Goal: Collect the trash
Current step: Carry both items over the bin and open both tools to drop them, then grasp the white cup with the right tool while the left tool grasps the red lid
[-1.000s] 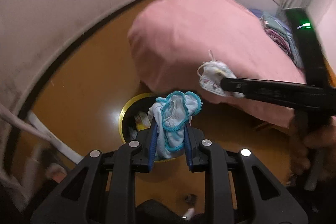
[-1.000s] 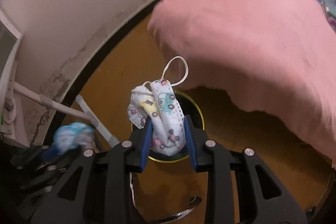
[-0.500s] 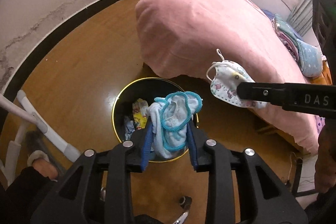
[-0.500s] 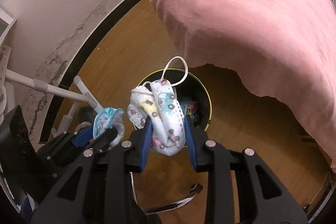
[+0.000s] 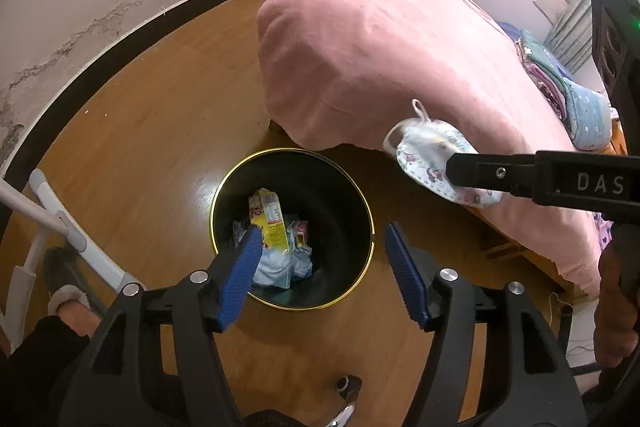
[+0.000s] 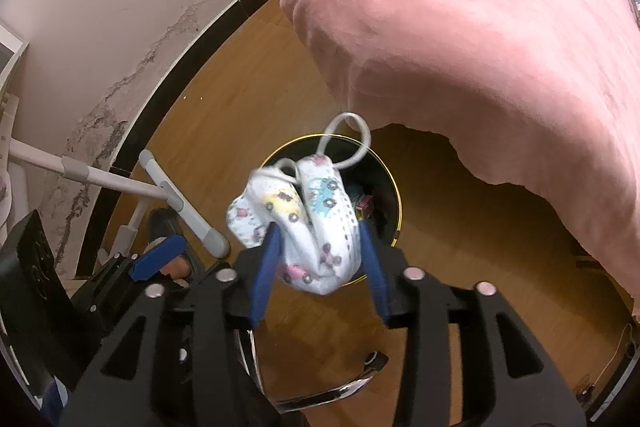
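Note:
A black bin with a gold rim point(image 5: 360, 187) stands on the wood floor beside the bed, with wrappers inside. My left gripper point(image 5: 322, 269) hangs over it, its jaws opening with nothing between them. The blue-edged white mask point(image 5: 276, 267) lies in the bin. In the right wrist view my right gripper point(image 6: 318, 269) is above the bin point(image 6: 396, 211) with its jaws opening. A crumpled mask printed with cars point(image 6: 316, 227) sits loosely between the blue pads, blurred. From the left wrist view that printed mask point(image 5: 428, 163) sticks out at the right gripper's tip, beside the bin.
A pink blanket point(image 5: 400, 47) hangs over the bed edge close behind the bin. A white metal frame point(image 5: 72, 235) and a slippered foot point(image 5: 64, 291) are left of it. Folded clothes point(image 5: 560, 95) lie on the bed. A hand point(image 5: 616, 307) holds the right gripper.
Both grippers came down toward the bin. The left jaws spread and the blue-edged mask dropped into the bin. The right jaws widened around the printed mask.

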`<state>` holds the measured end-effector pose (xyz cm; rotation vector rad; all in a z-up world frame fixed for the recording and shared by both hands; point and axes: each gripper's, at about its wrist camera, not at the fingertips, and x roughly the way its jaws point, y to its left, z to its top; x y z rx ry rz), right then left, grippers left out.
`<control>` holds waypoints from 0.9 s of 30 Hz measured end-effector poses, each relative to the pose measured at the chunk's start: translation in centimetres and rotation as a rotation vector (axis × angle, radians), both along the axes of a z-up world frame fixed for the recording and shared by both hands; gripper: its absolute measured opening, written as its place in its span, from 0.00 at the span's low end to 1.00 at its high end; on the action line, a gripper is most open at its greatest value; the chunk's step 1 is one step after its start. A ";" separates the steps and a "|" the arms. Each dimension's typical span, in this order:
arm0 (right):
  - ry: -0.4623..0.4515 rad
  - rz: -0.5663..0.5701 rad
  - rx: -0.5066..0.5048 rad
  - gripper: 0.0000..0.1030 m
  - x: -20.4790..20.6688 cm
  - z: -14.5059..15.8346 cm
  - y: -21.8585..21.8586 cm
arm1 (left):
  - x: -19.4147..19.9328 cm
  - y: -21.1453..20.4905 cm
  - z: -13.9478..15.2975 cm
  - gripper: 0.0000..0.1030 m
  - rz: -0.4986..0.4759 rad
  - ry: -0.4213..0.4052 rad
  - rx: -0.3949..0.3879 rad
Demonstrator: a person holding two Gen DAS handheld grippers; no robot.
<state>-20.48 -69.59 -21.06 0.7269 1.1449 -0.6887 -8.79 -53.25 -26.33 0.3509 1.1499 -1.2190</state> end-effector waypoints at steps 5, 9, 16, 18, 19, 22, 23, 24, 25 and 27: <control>-0.013 0.001 -0.014 0.54 0.1 0.3 0.0 | -0.1 0.4 0.3 0.66 0.006 -0.014 -0.004; -0.026 0.003 -0.047 0.59 0.1 1.1 0.2 | -0.4 1.1 1.9 0.71 0.007 -0.052 -0.030; -0.108 0.015 -0.214 0.62 -0.2 6.9 2.1 | -1.8 5.2 10.8 0.85 -0.029 -0.221 -0.102; -0.161 0.044 -0.234 0.62 0.3 9.0 3.4 | -1.8 7.4 14.7 0.86 -0.034 -0.296 -0.133; -0.191 0.068 -0.244 0.62 0.8 10.3 4.4 | -1.4 9.4 17.4 0.88 -0.029 -0.335 -0.150; -0.276 0.177 -0.274 0.62 3.4 13.8 8.7 | 0.8 14.5 22.3 0.89 0.015 -0.404 -0.150; -0.292 0.216 -0.280 0.62 4.4 14.6 10.1 | 1.7 15.9 23.3 0.89 0.037 -0.422 -0.142; -0.317 0.292 -0.285 0.62 6.3 15.8 12.7 | 3.4 18.3 24.5 0.89 0.084 -0.453 -0.124; -0.331 0.346 -0.286 0.62 7.6 16.5 14.5 | 4.9 20.5 25.2 0.89 0.132 -0.477 -0.105; -0.376 0.483 -0.275 0.62 11.2 18.1 19.1 | 8.3 24.9 26.1 0.89 0.247 -0.523 -0.055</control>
